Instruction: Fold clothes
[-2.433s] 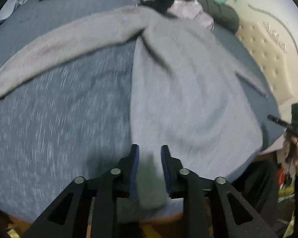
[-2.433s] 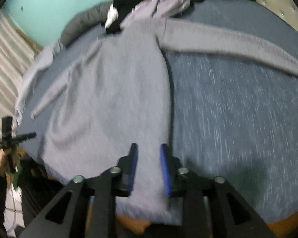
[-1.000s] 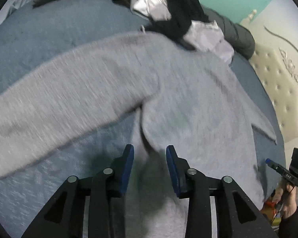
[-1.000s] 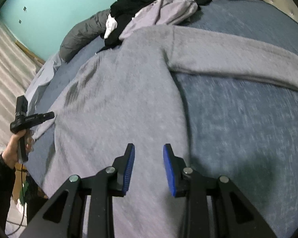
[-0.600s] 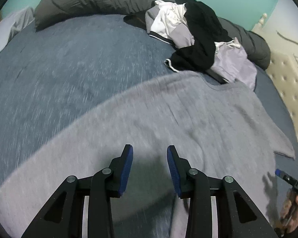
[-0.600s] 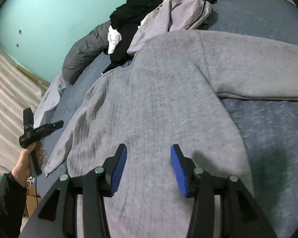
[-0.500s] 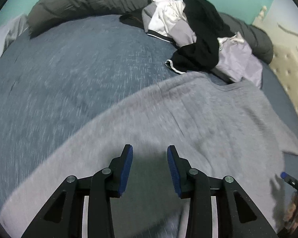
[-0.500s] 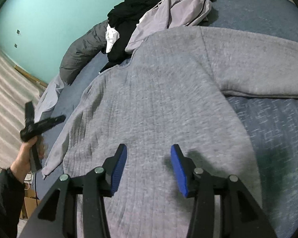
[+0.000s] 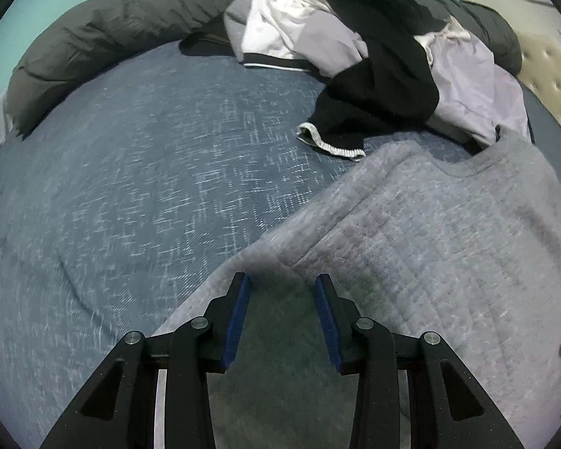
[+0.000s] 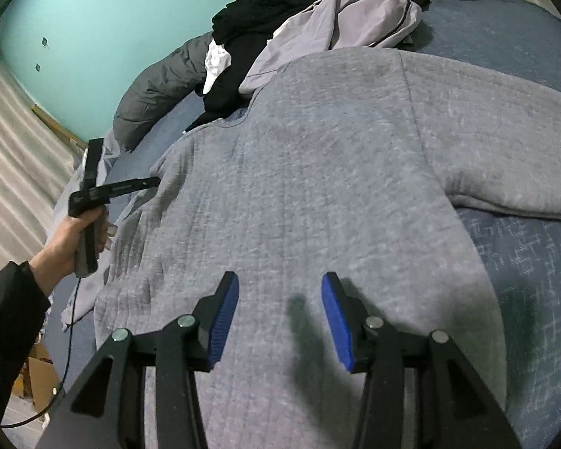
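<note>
Fingertips of the left gripper (image 9: 280, 314) stand parted and empty just above the near sleeve (image 9: 265, 336) of the grey sweatshirt (image 10: 318, 172), close to its shoulder seam; no cloth lies between the blue pads. Right gripper (image 10: 279, 321): jaws likewise apart with nothing held, poised over the middle of the garment's body. In the right wrist view a hand (image 10: 82, 239) grips the left tool's handle beside the other sleeve (image 10: 131, 224), which lies along the garment's edge.

Sweatshirt: spread flat, front down or up cannot be told, on the blue bedspread (image 9: 131, 187), neckline (image 9: 463, 170) pointing away toward the far side. Beyond the collar lies a heap of unfolded clothes (image 9: 374, 56), black, white and lilac, touching the neckline. A dark rolled duvet (image 9: 112, 26) rims the far edge.

Step in hand, as judged: taking up a sleeve to fold it inward across the body. For a clean fold, pinch only the sleeve layer near its outer edge, lift little, and keep the body flat; the heap at the collar could snag.
</note>
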Tool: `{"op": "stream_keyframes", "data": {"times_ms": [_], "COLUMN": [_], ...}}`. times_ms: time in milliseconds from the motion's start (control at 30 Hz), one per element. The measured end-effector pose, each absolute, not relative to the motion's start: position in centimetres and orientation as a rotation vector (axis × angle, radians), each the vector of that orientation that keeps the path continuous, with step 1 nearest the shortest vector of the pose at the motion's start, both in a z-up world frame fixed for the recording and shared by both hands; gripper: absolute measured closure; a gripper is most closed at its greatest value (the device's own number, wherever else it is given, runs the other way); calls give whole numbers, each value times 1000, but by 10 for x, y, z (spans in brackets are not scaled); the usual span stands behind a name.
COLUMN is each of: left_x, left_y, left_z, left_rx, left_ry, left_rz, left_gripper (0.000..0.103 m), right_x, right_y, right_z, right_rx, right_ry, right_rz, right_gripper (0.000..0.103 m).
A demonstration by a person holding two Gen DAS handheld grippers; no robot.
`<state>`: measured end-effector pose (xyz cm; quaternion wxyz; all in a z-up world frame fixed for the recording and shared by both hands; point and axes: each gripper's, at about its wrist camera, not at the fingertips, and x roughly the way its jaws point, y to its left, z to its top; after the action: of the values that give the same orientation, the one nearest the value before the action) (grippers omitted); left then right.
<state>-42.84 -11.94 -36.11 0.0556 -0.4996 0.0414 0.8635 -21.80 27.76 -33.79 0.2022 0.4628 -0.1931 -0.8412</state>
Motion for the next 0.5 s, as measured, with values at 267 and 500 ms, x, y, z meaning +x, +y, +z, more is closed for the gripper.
{"op": "stream_keyframes", "data": {"times_ms": [267, 500], "left_x": [-435, -436], "left_y": [-115, -113], "left_z": [-367, -363], "left_rx": [-1498, -1490], "left_ry": [202, 239], "left_rz": [2588, 2581], "left_gripper": [78, 92], "right_x": [-221, -221], "right_y": [271, 270], "right_z": [-340, -342], "right_rx": [1277, 1272], "right_ry": [-542, -560], "right_rz": [-2312, -2297], "right_gripper": [56, 56]}}
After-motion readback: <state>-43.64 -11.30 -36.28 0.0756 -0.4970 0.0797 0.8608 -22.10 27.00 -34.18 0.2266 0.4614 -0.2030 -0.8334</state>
